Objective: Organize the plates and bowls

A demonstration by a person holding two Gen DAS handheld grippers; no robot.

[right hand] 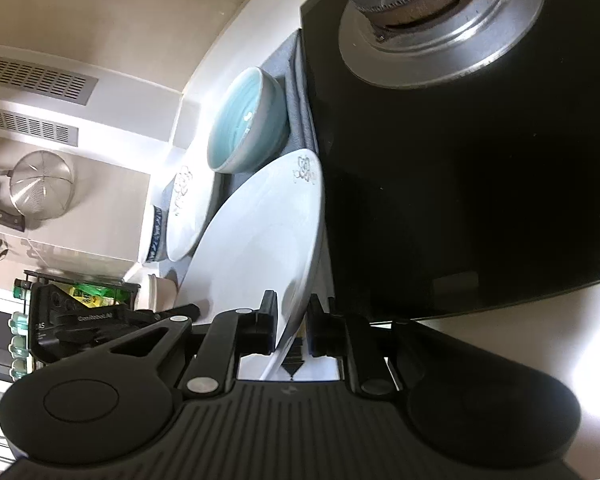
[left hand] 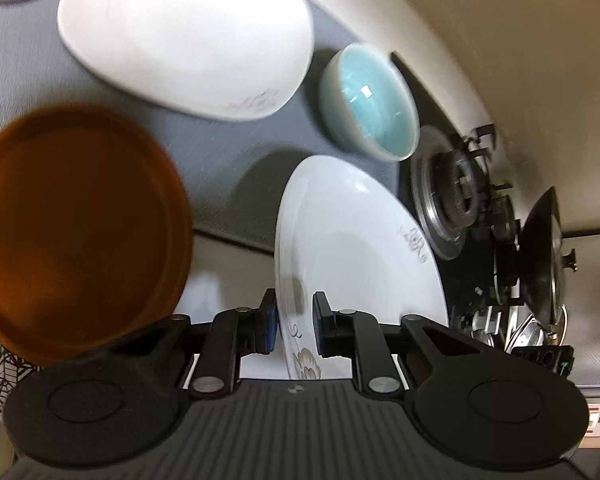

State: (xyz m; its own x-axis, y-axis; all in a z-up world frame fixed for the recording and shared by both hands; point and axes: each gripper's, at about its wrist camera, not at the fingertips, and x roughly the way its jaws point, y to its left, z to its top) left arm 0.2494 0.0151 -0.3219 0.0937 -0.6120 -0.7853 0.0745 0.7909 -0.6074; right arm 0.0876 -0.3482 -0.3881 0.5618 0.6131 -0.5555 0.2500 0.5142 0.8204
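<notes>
White plate (left hand: 352,240) gripped at its rim by both tongs, tilted above the grey mat (left hand: 228,184).
Left tongs (left hand: 294,326) and right tongs (right hand: 292,320) each clamp it; its near edge is hidden, and the orange plate (left hand: 80,232) is blurred.

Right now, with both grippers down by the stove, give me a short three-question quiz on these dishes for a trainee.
1. True or false: the glossy turquoise ceramic bowl lies upside down on the grey mat.
2. Which dish has its rim between the pads of the right gripper? A: the round orange plate. B: the white ceramic plate with the floral print. C: the blue-patterned bowl.
3. Fill in: in the left wrist view, the steel-ringed gas burner lies to the ___ of that white plate.

Key: 1 false, its turquoise inside shows. 2 B. 3 right.
</notes>
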